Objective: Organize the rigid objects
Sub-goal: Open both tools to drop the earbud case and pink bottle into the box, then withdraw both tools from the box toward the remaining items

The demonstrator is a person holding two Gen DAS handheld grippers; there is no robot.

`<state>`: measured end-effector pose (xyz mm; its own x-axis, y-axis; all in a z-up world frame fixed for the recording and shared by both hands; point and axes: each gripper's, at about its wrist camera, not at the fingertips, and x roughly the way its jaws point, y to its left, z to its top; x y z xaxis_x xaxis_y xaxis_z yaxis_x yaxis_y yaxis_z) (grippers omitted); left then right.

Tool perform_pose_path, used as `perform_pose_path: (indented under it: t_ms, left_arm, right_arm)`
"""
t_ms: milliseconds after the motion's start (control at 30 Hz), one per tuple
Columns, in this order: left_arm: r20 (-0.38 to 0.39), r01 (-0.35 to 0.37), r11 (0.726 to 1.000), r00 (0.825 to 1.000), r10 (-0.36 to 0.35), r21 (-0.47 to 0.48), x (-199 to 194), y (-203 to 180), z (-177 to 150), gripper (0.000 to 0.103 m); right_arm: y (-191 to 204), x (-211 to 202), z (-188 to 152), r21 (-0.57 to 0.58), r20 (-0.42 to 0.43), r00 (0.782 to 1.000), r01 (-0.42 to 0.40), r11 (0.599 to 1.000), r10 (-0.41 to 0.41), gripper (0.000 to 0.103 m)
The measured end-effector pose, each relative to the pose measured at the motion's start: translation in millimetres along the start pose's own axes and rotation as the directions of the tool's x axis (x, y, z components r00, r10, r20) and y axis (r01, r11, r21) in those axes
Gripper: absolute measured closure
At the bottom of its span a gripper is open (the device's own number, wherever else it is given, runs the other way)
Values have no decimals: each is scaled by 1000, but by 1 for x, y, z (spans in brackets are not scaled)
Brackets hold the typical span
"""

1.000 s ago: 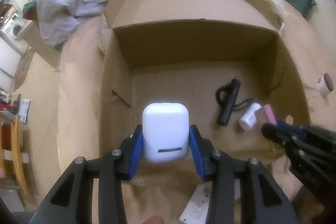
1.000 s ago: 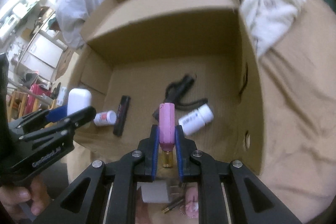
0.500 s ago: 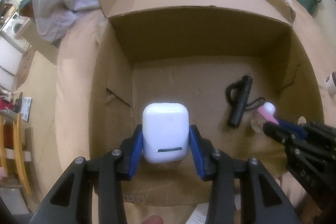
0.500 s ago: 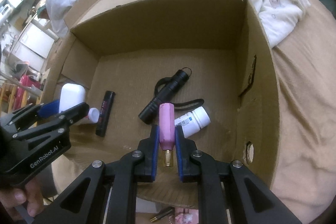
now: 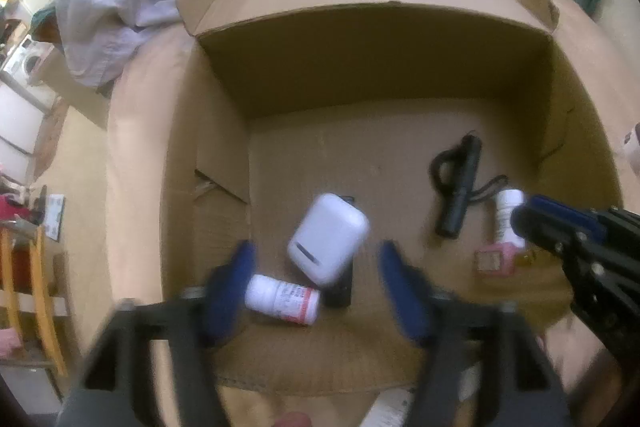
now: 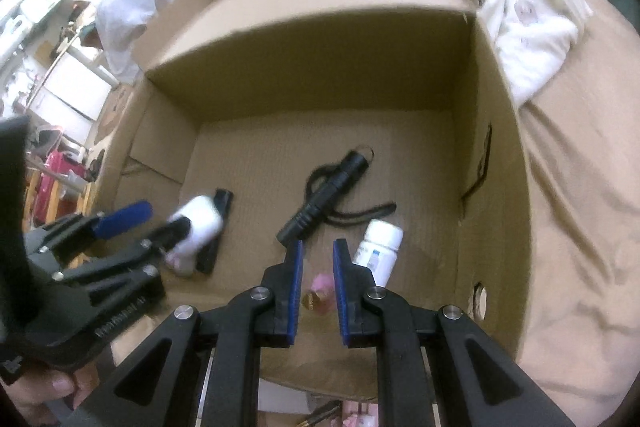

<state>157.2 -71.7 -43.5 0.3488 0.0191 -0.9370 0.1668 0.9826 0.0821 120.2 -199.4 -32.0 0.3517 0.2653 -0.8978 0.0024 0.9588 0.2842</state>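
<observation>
Below, both grippers, left (image 5: pixel 316 279) and right (image 6: pixel 316 267), stand released; the white case (image 5: pixel 328 239), lower centre, may roll onto the bottle (image 5: pixel 282 299) inside the box (image 5: pixel 372 43).

White case (image 5: pixel 327 239) loose between spread jaws, over cardboard box (image 5: pixel 372 75) floor

The open brown cardboard box (image 5: pixel 224 155) was plain tan inside. In it lay a glossy white rounded plastic case (image 5: pixel 327 239) with one dark slot mark, a white pill bottle with a red-and-white label (image 5: pixel 282 299), a matte black flashlight (image 6: pixel 326 197), and a small pink block (image 5: pixel 495 261). Each hand-held gripper (image 6: pixel 316 269) was black with blue pads.
</observation>
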Motion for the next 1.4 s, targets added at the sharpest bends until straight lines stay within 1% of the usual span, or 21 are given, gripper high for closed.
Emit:
perform_pose_path:
  t_ms: [67, 100, 133, 167, 200, 267, 300, 333, 367, 400, 433, 700, 800, 900, 933, 1000, 1067, 1167, 1233, 1333, 1400]
  left_arm:
    - [15, 18, 1000, 1000, -18, -2, -5, 0, 1, 23]
    - [31, 12, 1000, 999, -11, -6, -9, -1, 1, 20]
    - [43, 5, 1000, 999, -5, -17, -11, 1, 1, 16]
    - [49, 15, 999, 999, -14, -30, -13, 3, 1, 14]
    - [47, 45, 998, 998, -42, -51, -13, 7, 2, 13]
    - [46, 74, 995, 996, -71, -70, -14, 9, 3, 10]
    - [48, 87, 994, 995, -84, -67, -15, 8, 3, 3]
    - [49, 96, 994, 994, -93, -59, -16, 6, 3, 0]
    - [54, 93, 994, 994, -91, -48, -17, 3, 2, 0]
    - [62, 90, 995, 994, -88, -40, -19, 2, 0, 0]
    - [70, 89, 995, 994, -86, -37, -20, 1, 0, 0]
    - [106, 97, 995, 990, -94, -27, -32, 0, -1, 0]
    - [107, 126, 992, 987, -123, -27, -35, 0, -1, 0]
    - [90, 106, 994, 990, -104, -25, -34, 0, 1, 0]
    - [82, 122, 992, 989, -119, -26, -34, 0, 1, 0]
    - [44, 178, 983, 983, -176, -46, -32, 1, 1, 0]
    - [27, 204, 977, 979, -203, -53, -32, 1, -1, 0]
    - [38, 181, 983, 983, -180, -25, -36, -3, -5, 0]
    - [39, 188, 982, 981, -188, -15, -38, -4, -8, 0]
    - [45, 173, 985, 984, -172, -20, -44, 0, -12, 0]
    - [47, 166, 985, 985, -164, -39, -50, 5, -16, 0]
  right_arm:
    - [0, -5, 2, 1, 20, 1000, -11, 1000, 11, 81]
    - [0, -6, 3, 2, 26, 1000, -15, 1000, 15, 72]
    - [0, -7, 4, 5, 31, 999, -16, 1000, 16, 50]
    - [-1, -9, 5, 11, 40, 999, -17, 1000, 16, 43]
    - [-2, -11, 4, 22, 54, 999, -7, 1000, 5, 38]
    - [-5, -15, 6, 39, 65, 997, -32, 999, 29, 37]
    - [-6, -18, 7, 45, 75, 996, -42, 998, 39, 35]
    - [-6, -20, 7, 48, 89, 995, -47, 998, 43, 28]
    - [-5, -22, 7, 47, 104, 994, -41, 998, 36, 21]
    - [-7, -25, 8, 44, 115, 993, -33, 998, 28, 7]
    - [-7, -27, 9, 45, 130, 991, -31, 999, 25, 0]
    - [-17, -38, 10, 103, 191, 980, -83, 991, 62, 0]
    - [-18, -41, 11, 108, 213, 976, -75, 991, 50, 0]
    - [-16, -43, 12, 98, 223, 974, -61, 993, 38, 0]
    - [-16, -44, 12, 98, 228, 973, -63, 993, 39, 0]
    - [-16, -47, 12, 101, 238, 970, -68, 993, 42, 0]
    - [-17, -50, 11, 105, 251, 967, -74, 992, 46, 0]
    - [-20, -57, 10, 118, 272, 961, -83, 990, 48, 0]
    - [-23, -61, 9, 129, 279, 958, -103, 986, 63, 0]
    - [-28, -65, 5, 151, 278, 959, -100, 983, 55, 0]
    - [-33, -68, 1, 172, 275, 960, -98, 980, 47, 0]
